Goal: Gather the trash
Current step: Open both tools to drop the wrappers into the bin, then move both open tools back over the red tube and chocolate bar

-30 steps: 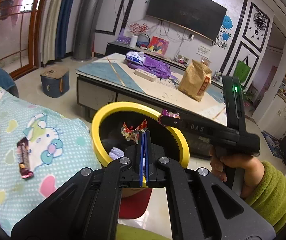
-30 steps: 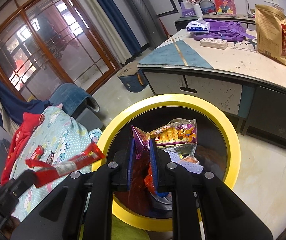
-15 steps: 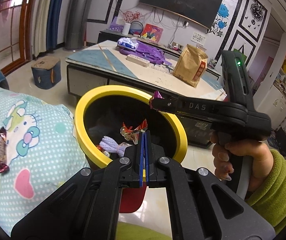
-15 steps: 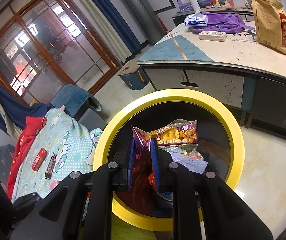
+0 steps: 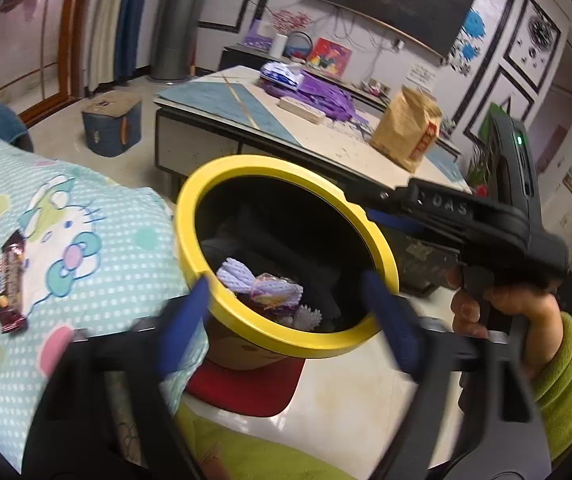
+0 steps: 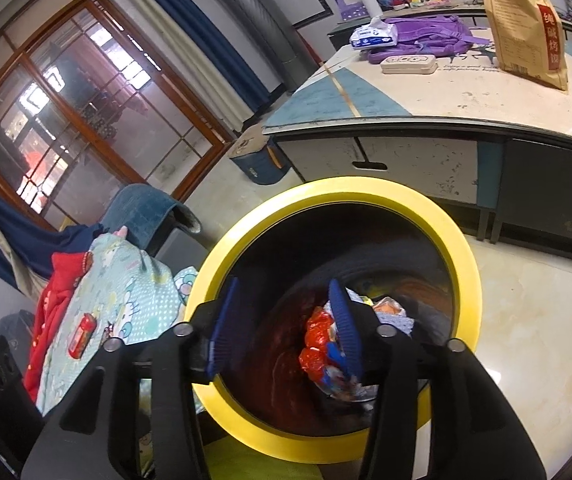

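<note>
A yellow-rimmed trash bin (image 5: 270,168) (image 6: 461,248) stands right in front of both grippers, with several wrappers lying inside, among them a crumpled red wrapper (image 6: 317,340) and a purple snack packet (image 5: 274,294). My left gripper (image 5: 286,312) is open and empty over the bin's near rim. My right gripper (image 6: 286,320) is open and empty above the bin's mouth; its body also shows in the left wrist view (image 5: 465,216). A brown candy wrapper (image 5: 10,276) and a red wrapper (image 6: 82,334) lie on the Hello Kitty blanket (image 5: 86,216) (image 6: 134,292) left of the bin.
A low table (image 5: 246,120) (image 6: 425,120) stands behind the bin with a brown paper bag (image 5: 405,132) (image 6: 525,28), a purple backpack (image 6: 425,36) and a tissue pack (image 6: 373,34). A blue box (image 5: 112,124) sits on the floor. A red stool (image 5: 250,380) is under the bin.
Both grippers have opened. The red wrapper left my left gripper and the purple snack packet left my right gripper; both now lie in the bin.
</note>
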A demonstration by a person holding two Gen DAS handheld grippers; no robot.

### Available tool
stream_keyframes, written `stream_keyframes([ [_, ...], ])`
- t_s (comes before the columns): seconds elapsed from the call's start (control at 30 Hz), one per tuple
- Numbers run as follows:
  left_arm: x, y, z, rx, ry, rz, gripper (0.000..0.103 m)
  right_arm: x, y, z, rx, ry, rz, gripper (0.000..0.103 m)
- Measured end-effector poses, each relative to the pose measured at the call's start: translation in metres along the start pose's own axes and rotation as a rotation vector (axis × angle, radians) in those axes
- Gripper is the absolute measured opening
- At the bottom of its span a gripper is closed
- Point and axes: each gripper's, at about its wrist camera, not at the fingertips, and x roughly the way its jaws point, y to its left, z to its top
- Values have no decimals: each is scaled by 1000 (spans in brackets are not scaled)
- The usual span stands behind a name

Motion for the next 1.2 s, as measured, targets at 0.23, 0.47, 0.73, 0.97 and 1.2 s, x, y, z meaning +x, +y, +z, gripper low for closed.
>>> stream_keyframes([
  [0.23,-23,17,2,-43,-54,55,92,-4,25,-2,-69,-15,7,58],
  [0.47,-49,31,6,-56,-128,132,92,-6,56,-8,-144,-27,26,64],
  [0.73,-76,60,7,-93,-192,214,92,-3,89,-20,-221,-25,31,70],
  [0.97,-106,97,8,-157,-251,293,92,4,121,-33,-296,-9,55,72],
  [1.2,-136,148,2,-251,-281,363,92,19,158,-52,-385,46,89,72],
])
